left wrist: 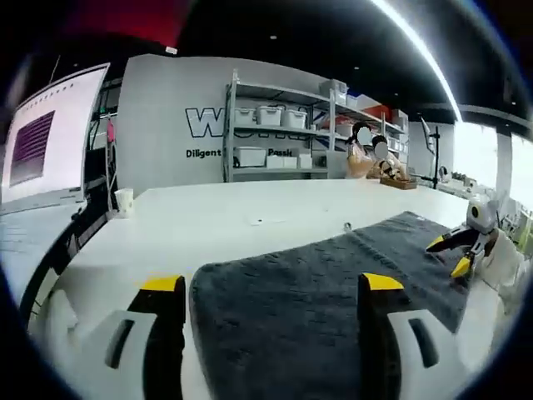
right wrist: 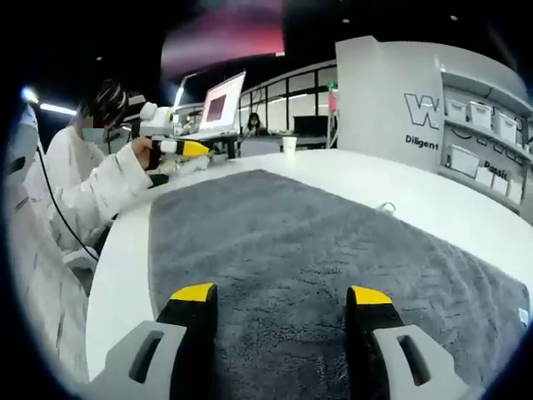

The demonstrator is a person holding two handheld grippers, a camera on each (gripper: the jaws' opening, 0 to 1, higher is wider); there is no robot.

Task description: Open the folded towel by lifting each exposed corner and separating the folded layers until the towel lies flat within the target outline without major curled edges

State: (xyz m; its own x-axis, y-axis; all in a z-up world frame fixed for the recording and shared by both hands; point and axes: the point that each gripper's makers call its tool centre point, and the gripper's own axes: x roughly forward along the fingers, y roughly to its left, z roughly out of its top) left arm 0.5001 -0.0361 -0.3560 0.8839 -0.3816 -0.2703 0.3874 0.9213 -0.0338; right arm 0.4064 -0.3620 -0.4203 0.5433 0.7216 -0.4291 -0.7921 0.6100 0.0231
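The white table [left wrist: 250,218] spreads across both views, and the dark grey towel [right wrist: 316,250] lies spread on it, its pile flat and one long edge running beside the table's rim in the right gripper view. In the left gripper view the towel [left wrist: 308,292] reaches from between the jaws away to the right.

Behind the table stands a grey wall [left wrist: 166,125] bearing large white letters that start with "W", the rest hidden by a metal shelf rack [left wrist: 275,125] of white bins; smaller dark writing beneath begins "Diligent" and then cannot be read. A lit monitor [right wrist: 218,104] sits at the table's far end, with a paper cup [left wrist: 123,200] near the edge.

The left gripper [left wrist: 273,283] hangs low over the towel with its yellow-tipped jaws spread wide and nothing between them. The right gripper [right wrist: 281,295] is likewise wide open above the cloth, grasping nothing. A person's white sleeve [right wrist: 100,187] leads up to the left gripper [right wrist: 179,148] at the towel's far corner in the right gripper view.
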